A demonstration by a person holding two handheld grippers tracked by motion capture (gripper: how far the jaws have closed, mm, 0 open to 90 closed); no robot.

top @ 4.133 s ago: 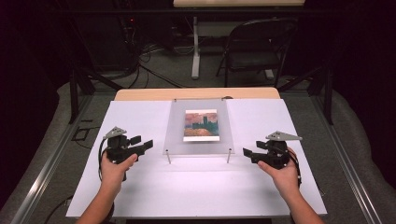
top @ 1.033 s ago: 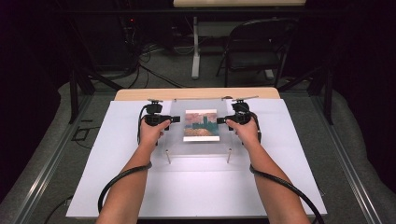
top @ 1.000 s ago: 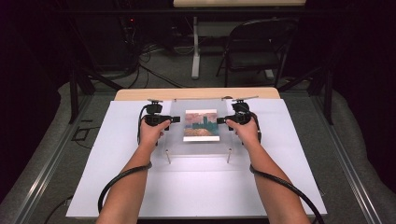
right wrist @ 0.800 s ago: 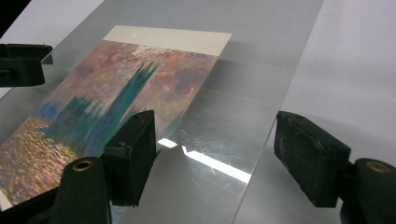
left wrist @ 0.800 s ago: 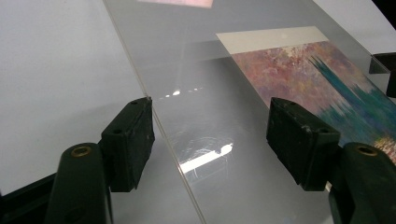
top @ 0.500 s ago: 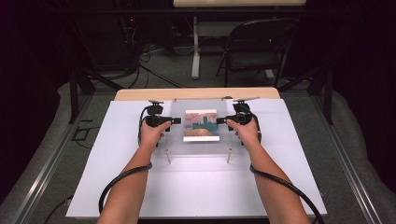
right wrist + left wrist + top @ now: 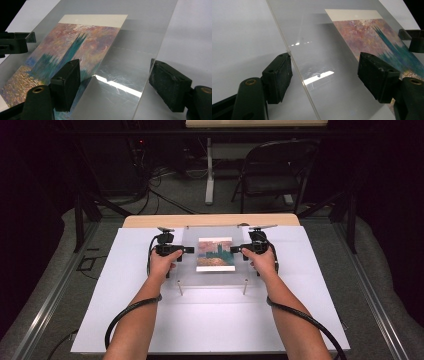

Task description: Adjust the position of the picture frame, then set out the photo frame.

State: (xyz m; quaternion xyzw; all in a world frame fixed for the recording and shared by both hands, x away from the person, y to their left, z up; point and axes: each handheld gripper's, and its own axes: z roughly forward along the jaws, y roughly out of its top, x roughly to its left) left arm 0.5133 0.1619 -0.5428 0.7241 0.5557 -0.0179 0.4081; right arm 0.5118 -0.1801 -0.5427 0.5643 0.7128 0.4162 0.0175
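Clear acrylic plate (image 7: 215,257) raised on short posts near far edge of white bench (image 7: 210,320), centred between its sides; painted print (image 7: 216,254) lying flat under it. Left gripper (image 7: 186,250) at plate's left edge, released: jaws just opening, straddling edge, pads apart from it. Right gripper (image 7: 235,250) at plate's right edge, likewise opening; near pad apparently clear of plate, contact hard to judge.

A clear, glossy acrylic sheet (image 7: 215,254) (finely scratched) covers a matt paper print (image 7: 216,254) on a white matt tabletop (image 7: 200,320).
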